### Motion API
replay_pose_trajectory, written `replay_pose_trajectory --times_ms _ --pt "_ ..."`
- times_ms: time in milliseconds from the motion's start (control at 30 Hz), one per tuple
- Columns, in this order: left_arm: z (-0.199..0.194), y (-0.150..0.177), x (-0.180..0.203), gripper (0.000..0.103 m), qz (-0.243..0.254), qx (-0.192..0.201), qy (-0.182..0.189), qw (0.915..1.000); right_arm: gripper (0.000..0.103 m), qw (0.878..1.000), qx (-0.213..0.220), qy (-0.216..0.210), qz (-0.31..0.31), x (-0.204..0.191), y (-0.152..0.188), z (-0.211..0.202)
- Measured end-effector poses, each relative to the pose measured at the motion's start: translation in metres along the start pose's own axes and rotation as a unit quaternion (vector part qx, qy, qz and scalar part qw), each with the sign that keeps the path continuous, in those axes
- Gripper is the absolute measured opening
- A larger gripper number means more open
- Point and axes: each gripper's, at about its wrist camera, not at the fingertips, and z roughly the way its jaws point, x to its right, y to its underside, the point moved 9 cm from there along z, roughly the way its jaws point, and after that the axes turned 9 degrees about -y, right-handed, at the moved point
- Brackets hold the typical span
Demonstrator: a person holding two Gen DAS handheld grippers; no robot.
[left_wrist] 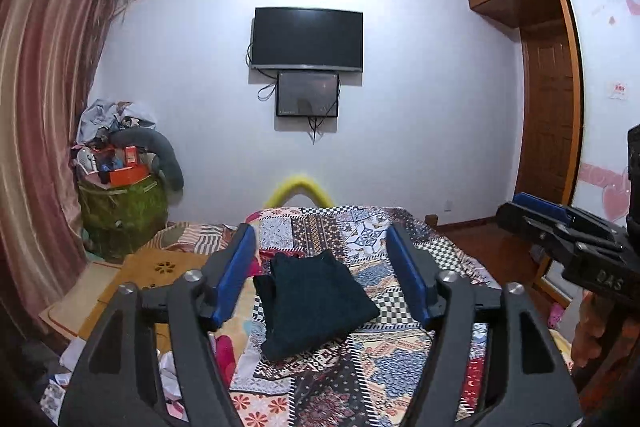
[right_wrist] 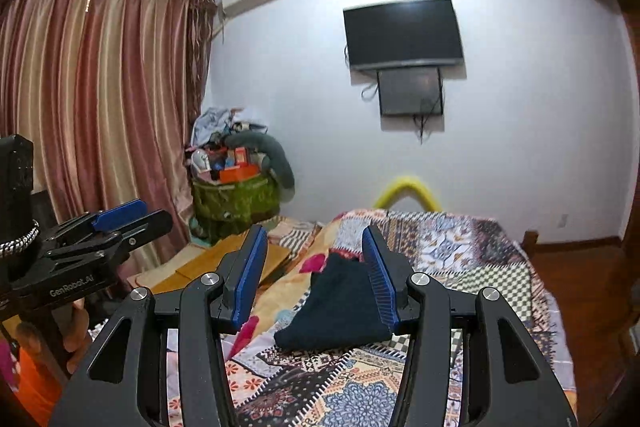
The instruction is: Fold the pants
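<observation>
Your left gripper (left_wrist: 322, 269) is held level with its jaws spread wide, the blue pads (left_wrist: 236, 273) well apart and nothing between them. Your right gripper (right_wrist: 316, 275) is likewise raised and spread wide, its pads (right_wrist: 382, 281) empty. The two grippers sit side by side, apart and not touching, both pointing the same way. From the left wrist view, your right gripper shows at the right edge, with your right hand (left_wrist: 592, 327) wrapped around its handle below. From the right wrist view, your left hand (right_wrist: 76, 331) grips its handle at the left edge.
</observation>
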Motion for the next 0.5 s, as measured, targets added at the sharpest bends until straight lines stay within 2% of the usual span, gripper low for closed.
replay_pose_trajectory --times_ms 67,100,167,267,400,500 --pt "-0.012 0.001 -0.002 0.081 -0.002 0.009 -0.01 0.9999 0.068 1.0 0.01 0.002 0.003 -0.003 0.0 -0.008" --pt "-0.017 0.002 -0.003 0.085 -0.004 0.013 -0.012 0.9998 0.073 1.0 0.013 0.007 0.005 -0.003 0.001 -0.011" --pt "-0.024 0.003 -0.004 0.103 -0.007 0.02 -0.016 0.9997 0.086 1.0 0.016 0.013 0.008 -0.002 0.004 -0.012" --pt "-0.028 0.005 -0.004 0.103 0.001 0.027 -0.028 0.9992 0.094 1.0 0.011 0.022 0.012 0.001 0.007 -0.011" --pt "-0.032 0.009 -0.001 0.103 -0.004 0.022 -0.021 0.9995 0.103 0.998 0.019 0.051 0.009 0.007 0.009 -0.016" --pt "-0.032 0.011 -0.003 0.103 -0.007 0.02 -0.019 0.9996 0.103 0.998 0.021 0.06 0.009 0.006 0.013 -0.021"
